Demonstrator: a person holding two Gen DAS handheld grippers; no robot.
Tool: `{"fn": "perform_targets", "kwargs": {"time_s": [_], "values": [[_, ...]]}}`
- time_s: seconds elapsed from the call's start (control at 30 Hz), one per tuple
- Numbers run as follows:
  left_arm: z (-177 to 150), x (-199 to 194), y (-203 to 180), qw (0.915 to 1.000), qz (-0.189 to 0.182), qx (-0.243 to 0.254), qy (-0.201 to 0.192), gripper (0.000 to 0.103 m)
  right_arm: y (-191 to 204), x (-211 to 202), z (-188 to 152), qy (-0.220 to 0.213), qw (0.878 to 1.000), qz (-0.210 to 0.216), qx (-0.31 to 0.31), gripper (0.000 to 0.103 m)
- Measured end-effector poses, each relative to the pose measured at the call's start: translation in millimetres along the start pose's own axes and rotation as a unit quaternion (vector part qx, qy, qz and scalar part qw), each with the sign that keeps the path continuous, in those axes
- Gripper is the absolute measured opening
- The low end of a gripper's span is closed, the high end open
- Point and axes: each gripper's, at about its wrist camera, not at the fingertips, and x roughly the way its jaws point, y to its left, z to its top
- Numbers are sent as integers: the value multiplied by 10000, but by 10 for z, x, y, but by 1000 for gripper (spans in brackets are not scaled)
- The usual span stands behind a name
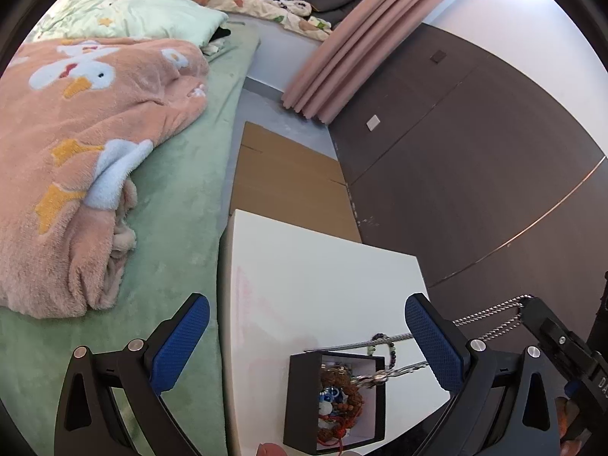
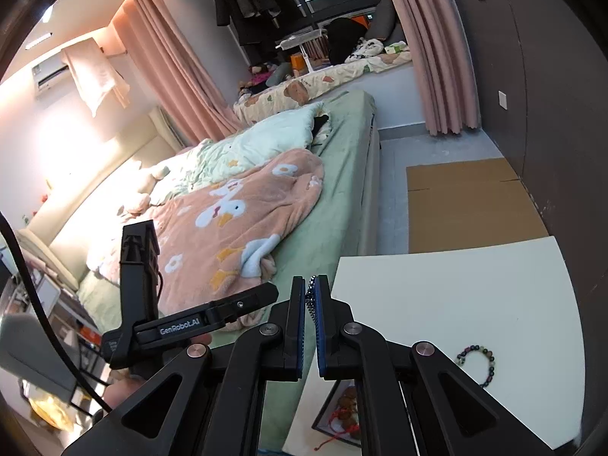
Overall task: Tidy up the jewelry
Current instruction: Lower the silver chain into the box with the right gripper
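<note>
A black jewelry box [image 1: 300, 406] with a white inside sits on the white table [image 1: 323, 277], holding brown bead strings, red cord and blue pieces. My left gripper [image 1: 307, 338] is open, above and around the box. My right gripper [image 2: 311, 296] is shut on a silver chain [image 2: 310, 300]. In the left wrist view the chain [image 1: 490, 317] stretches from the right gripper [image 1: 532, 309] down toward the box. A dark bead bracelet [image 2: 478, 364] lies on the table to the right of the box [image 2: 342, 406]; in the left wrist view it [image 1: 387, 347] lies just behind the box.
A bed with a green sheet [image 1: 182, 205] and a pink duck blanket [image 1: 76, 144] runs along the table's left side. Flat cardboard [image 1: 288, 178] lies on the floor beyond the table. A dark wardrobe wall [image 1: 475, 152] stands to the right.
</note>
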Motion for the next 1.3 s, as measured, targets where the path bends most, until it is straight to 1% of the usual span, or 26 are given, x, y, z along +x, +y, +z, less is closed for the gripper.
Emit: {"fn": "perform_targets", "kwargs": {"time_s": [0.1,0.37,0.43,0.83,1.07,1.3], "values": [[6,34,-1,10000,0,-20,21,103,7,-47,6,-4,10000,40,-12,6],[0,57,-30,10000,-27,11,51,103,215,-341,121,-316,9991,177,-237,6],[-9,48,-29,10000,-23,27,59,103,251,-359,127,-339,9989,193,-260,6],[6,-35,104,10000,58,-56,-22,103,191,-28,38,-61,9995,276,-108,6],[16,-15,111,10000,77,-35,-11,103,161,0,10,-29,9994,318,-92,6],[4,-7,85,10000,82,5,5,103,120,33,-28,-29,9997,258,-53,6]]}}
